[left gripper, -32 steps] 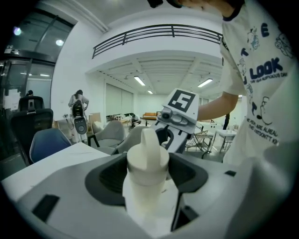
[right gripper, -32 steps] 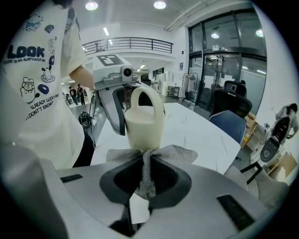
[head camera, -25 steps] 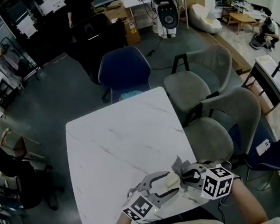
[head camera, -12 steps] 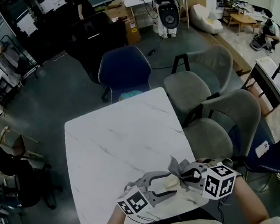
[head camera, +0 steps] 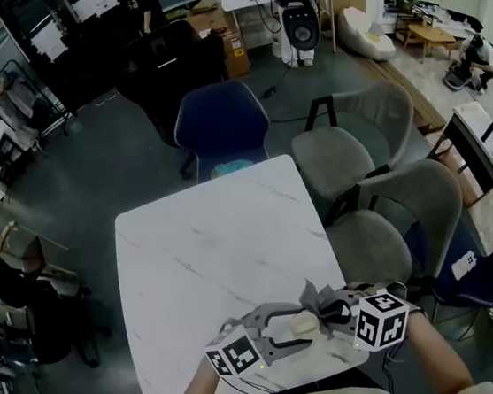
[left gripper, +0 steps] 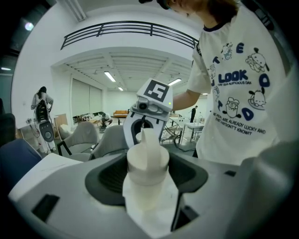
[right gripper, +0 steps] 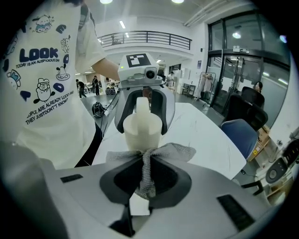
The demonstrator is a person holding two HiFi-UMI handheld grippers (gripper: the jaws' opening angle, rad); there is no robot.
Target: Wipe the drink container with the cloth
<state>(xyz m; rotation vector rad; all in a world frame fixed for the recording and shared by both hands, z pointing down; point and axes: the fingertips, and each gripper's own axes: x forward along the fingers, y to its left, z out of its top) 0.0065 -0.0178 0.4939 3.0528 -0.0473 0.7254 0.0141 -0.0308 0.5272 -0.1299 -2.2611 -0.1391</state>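
A small cream drink container [head camera: 303, 323] with a pointed cap is held over the near edge of the white table [head camera: 218, 257]. My left gripper [head camera: 291, 327] is shut on the container [left gripper: 147, 161] around its body. My right gripper [head camera: 329, 309] faces it from the right, shut on a grey mesh cloth [right gripper: 148, 161]. The cloth [head camera: 315, 297] fans out against the container [right gripper: 141, 128]. The two grippers sit close together, nose to nose, just in front of the person's body.
A blue chair [head camera: 220, 123] stands at the table's far side and grey chairs [head camera: 364, 213] along its right. The marble tabletop stretches away beyond the grippers. The person's printed white shirt [left gripper: 243, 93] fills the near side.
Both grippers have stayed at the table's near edge. The left one has shifted slightly left and back; the cloth remains against the container.
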